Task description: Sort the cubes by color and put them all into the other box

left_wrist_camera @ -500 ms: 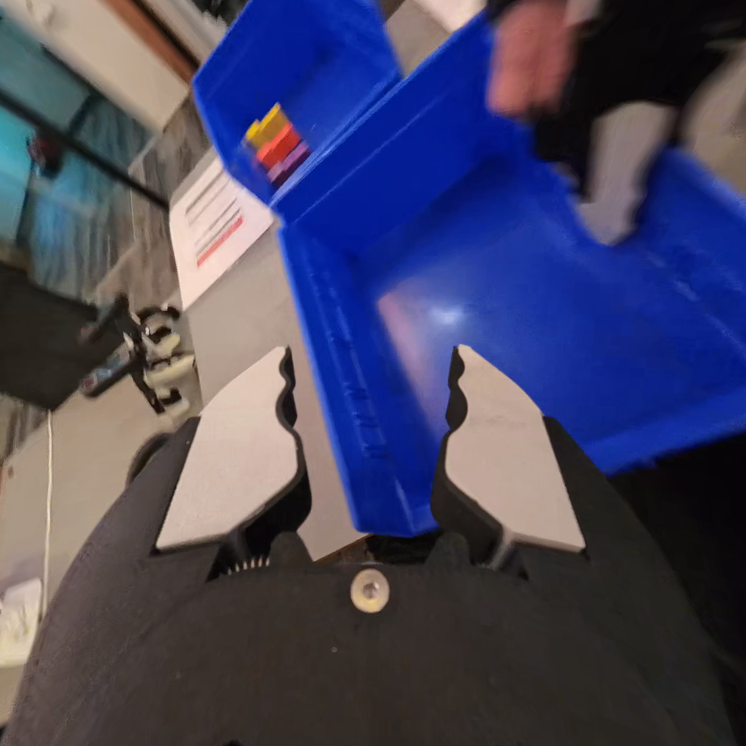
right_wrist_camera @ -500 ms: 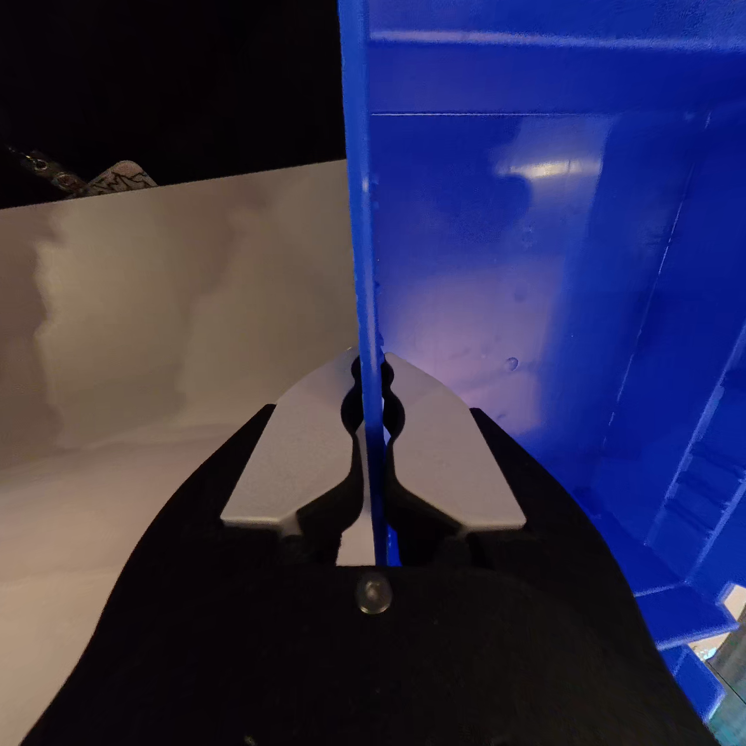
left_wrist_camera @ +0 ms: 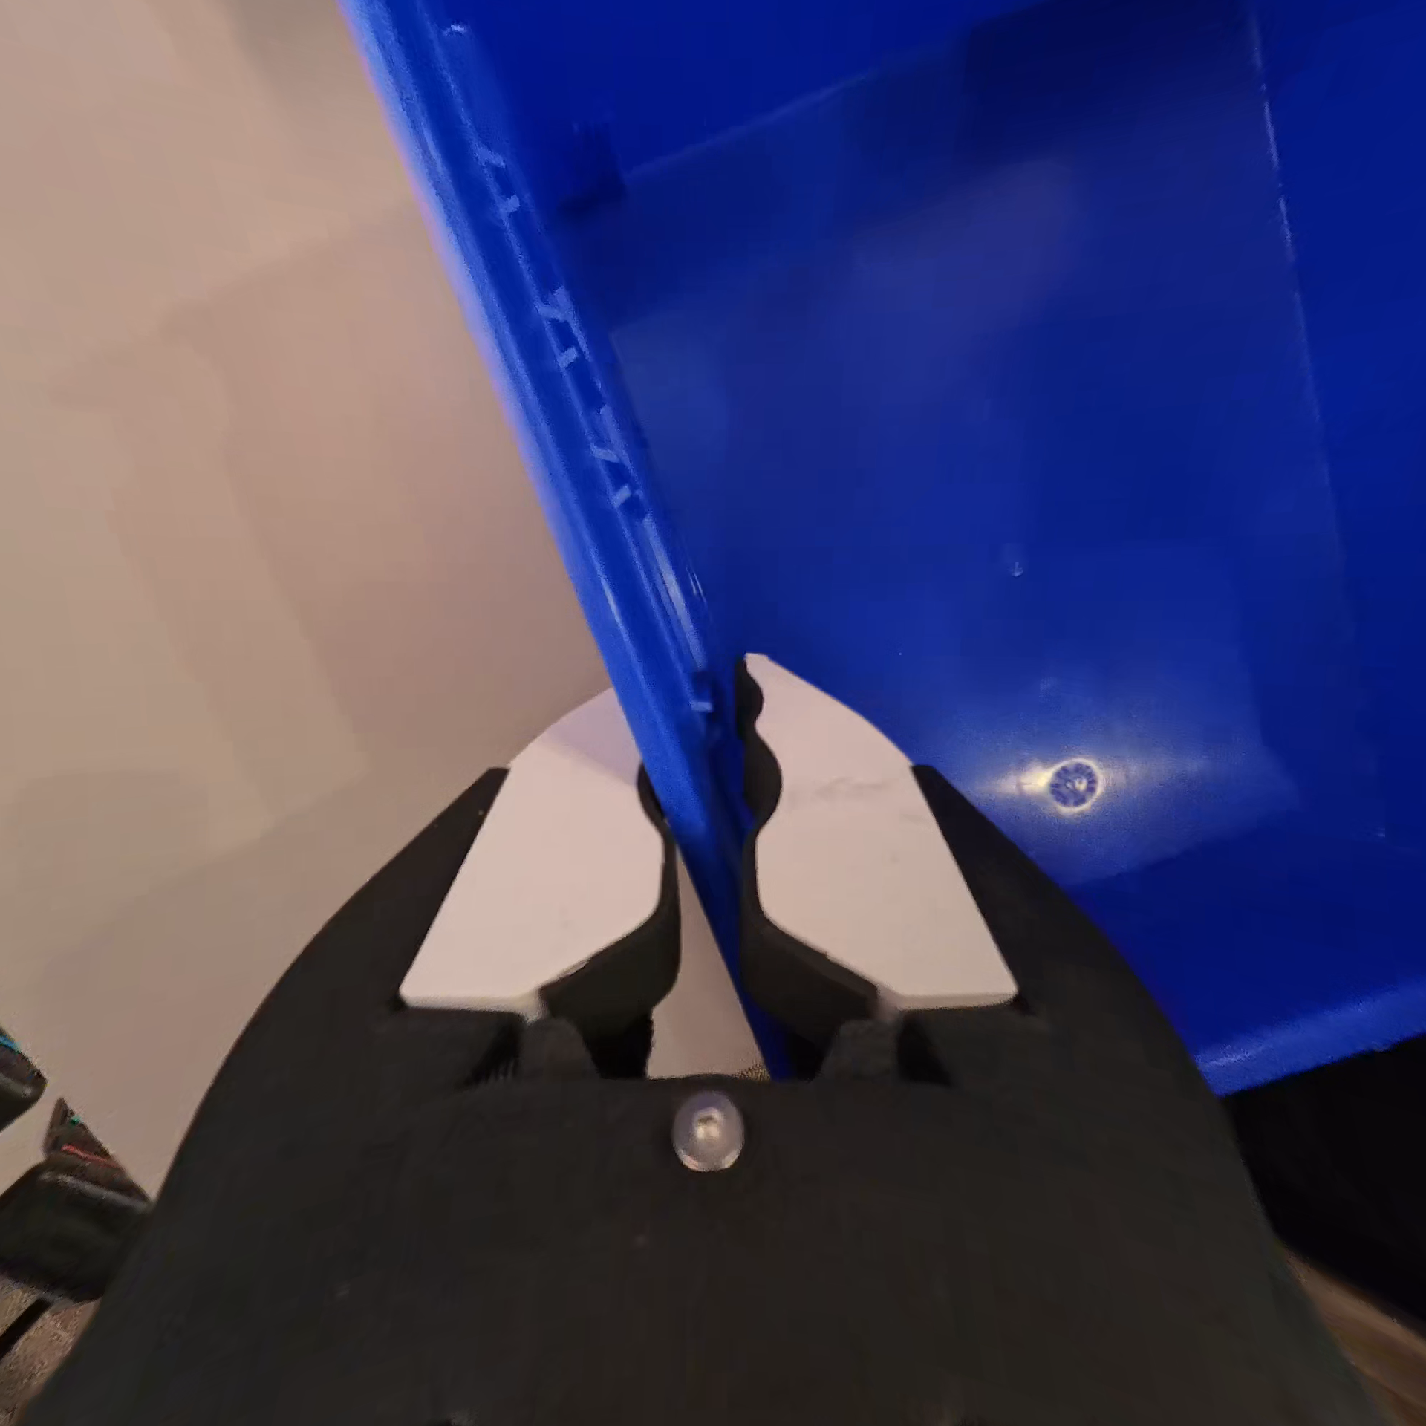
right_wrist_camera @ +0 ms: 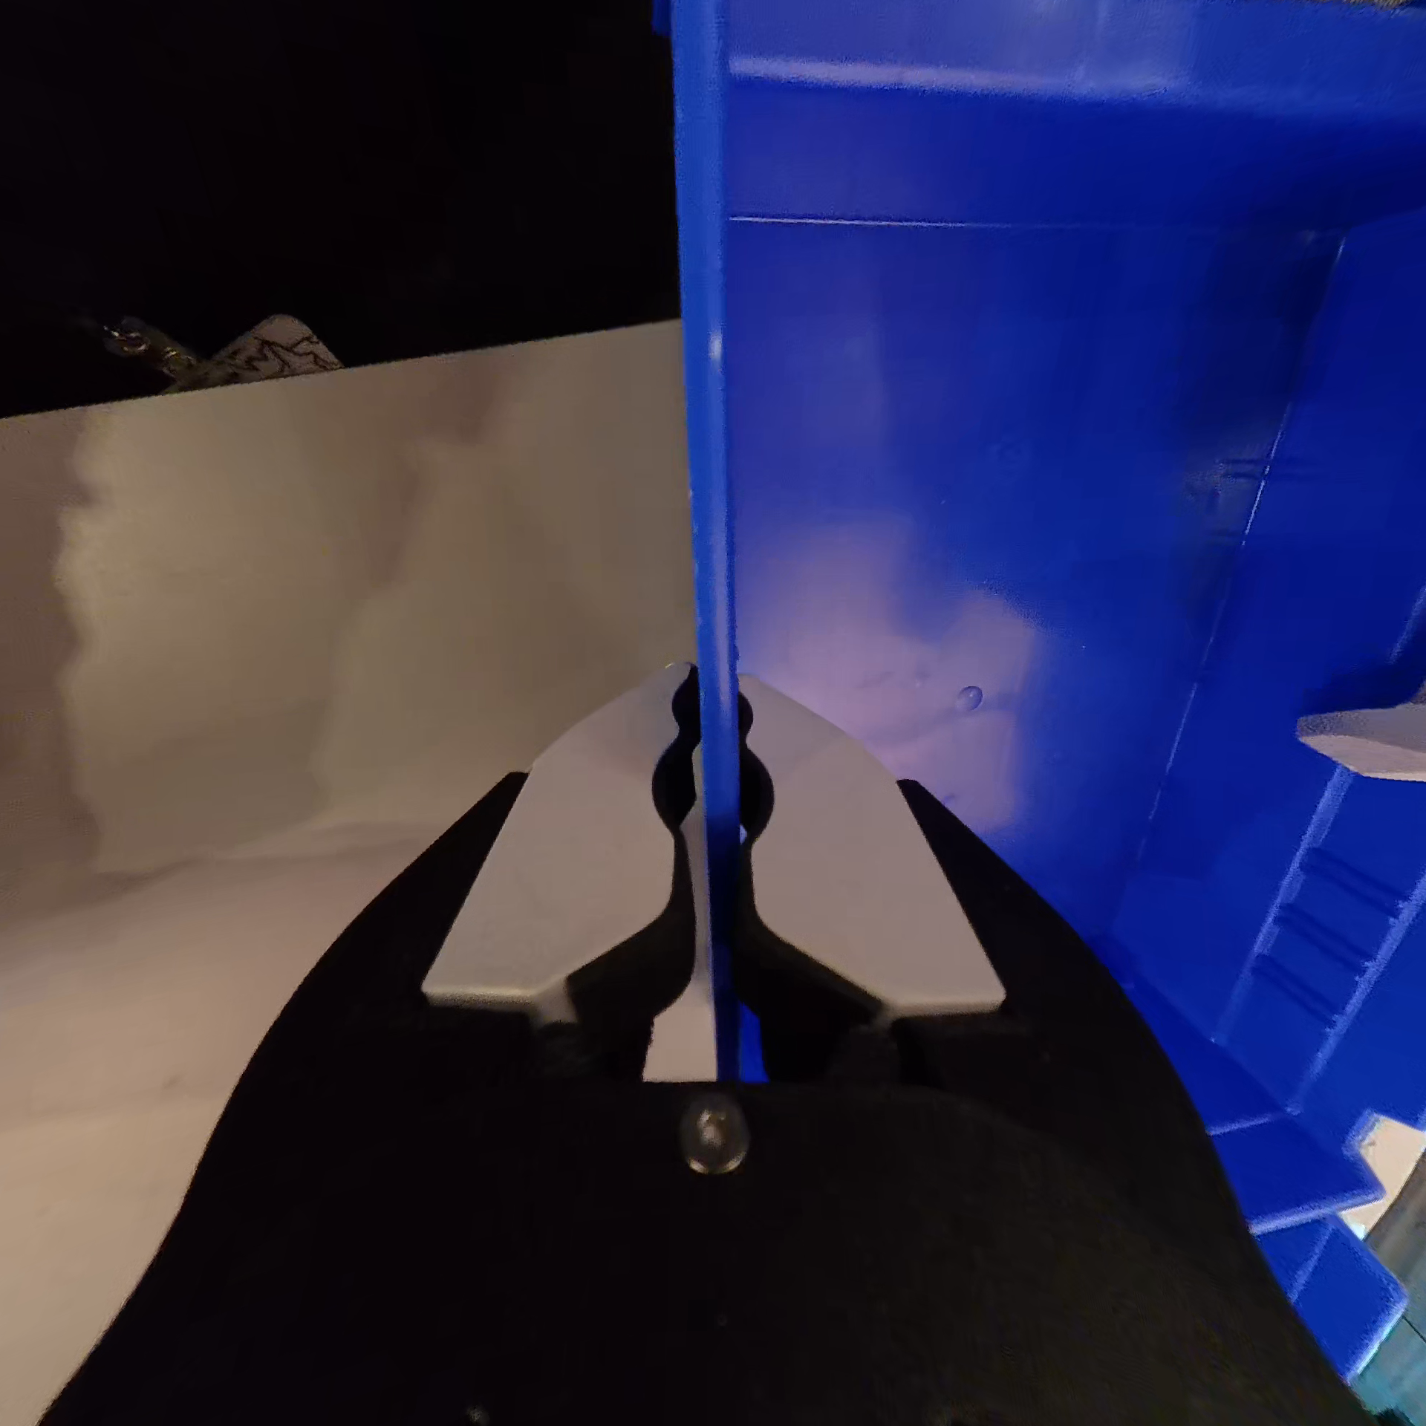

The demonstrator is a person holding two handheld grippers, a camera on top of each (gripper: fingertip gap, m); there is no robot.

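One glossy blue plastic box (left_wrist_camera: 1003,463), interior bare, stood on my pale tabletop (left_wrist_camera: 231,463). My left gripper (left_wrist_camera: 706,741) was clamped across its side wall; my right gripper (right_wrist_camera: 714,718) likewise pinched a wall edge. Cubes: none in view.

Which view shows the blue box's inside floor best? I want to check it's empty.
The left wrist view: the blue box shows a broad, bare floor beyond the left gripper clamping its wall. The right wrist view shows a dimmer, narrower stretch past the right gripper.
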